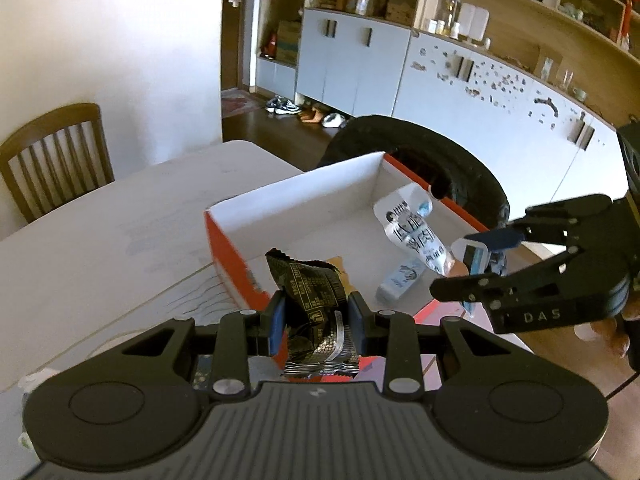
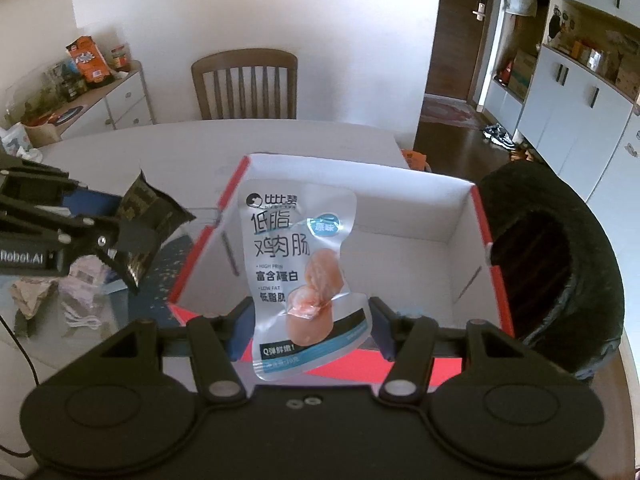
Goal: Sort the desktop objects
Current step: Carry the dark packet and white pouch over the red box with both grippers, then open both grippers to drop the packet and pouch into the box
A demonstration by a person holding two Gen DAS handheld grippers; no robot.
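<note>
My left gripper [image 1: 316, 316] is shut on a black snack packet [image 1: 314, 300] and holds it just over the near left corner of an open white box with orange-red sides [image 1: 228, 240]. My right gripper [image 2: 310, 330] is shut on a white chicken sausage pouch [image 2: 298, 264], upright over the box [image 2: 464, 216]. The pouch [image 1: 416, 232] and right gripper [image 1: 476, 272] show at the right of the left wrist view. The left gripper [image 2: 132, 256] with the black packet [image 2: 148, 216] shows at the left of the right wrist view. A small white and blue packet [image 1: 400, 280] lies inside the box.
The box stands on a white table [image 1: 100, 232]. A black round basket [image 2: 560, 268] sits right of the box. Crumpled wrappers and a cable [image 2: 80, 292] lie on the table at the left. A wooden chair [image 2: 244, 84] stands behind the table.
</note>
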